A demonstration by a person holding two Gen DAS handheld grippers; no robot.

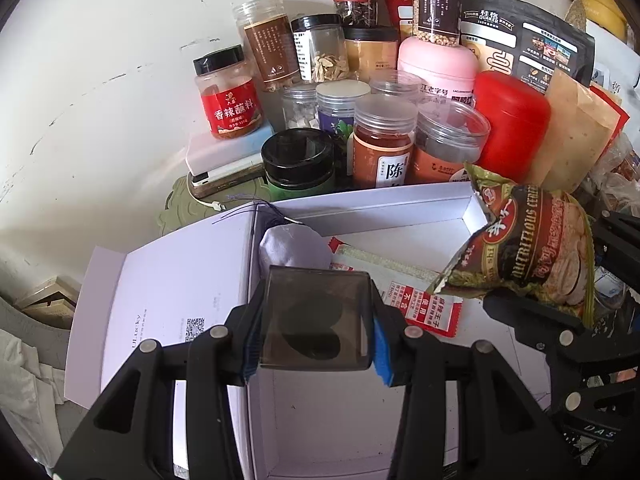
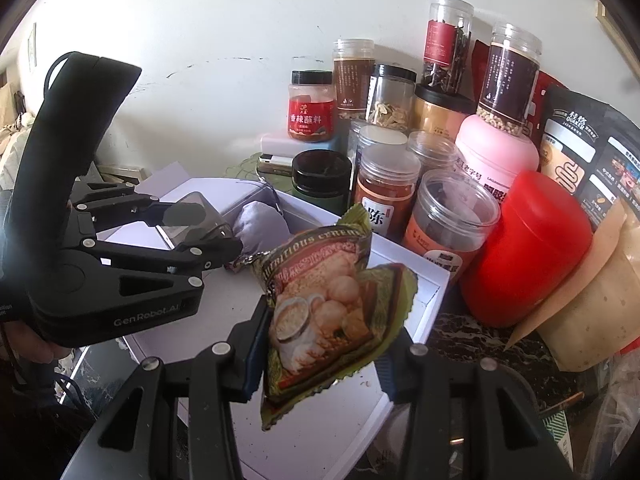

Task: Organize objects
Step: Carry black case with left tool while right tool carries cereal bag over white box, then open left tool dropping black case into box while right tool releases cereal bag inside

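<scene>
My left gripper (image 1: 316,330) is shut on a smoky clear plastic box (image 1: 316,320) and holds it above the open white cardboard box (image 1: 360,206). The left gripper also shows in the right wrist view (image 2: 216,228), still gripping the plastic box (image 2: 196,210). My right gripper (image 2: 324,364) is shut on a green cereal packet (image 2: 324,308), held over the white box (image 2: 436,284). The packet also shows in the left wrist view (image 1: 524,252). Inside the white box lie a lilac cloth pouch (image 1: 292,248) and a red-and-white sachet (image 1: 416,300).
Several jars and tubs crowd the wall behind the box: a black-lidded green jar (image 1: 298,164), an orange-labelled jar (image 1: 382,140), a red canister (image 1: 512,124), a pink tub (image 1: 438,66). The box lid (image 1: 176,288) lies open at left. Bags stand at right.
</scene>
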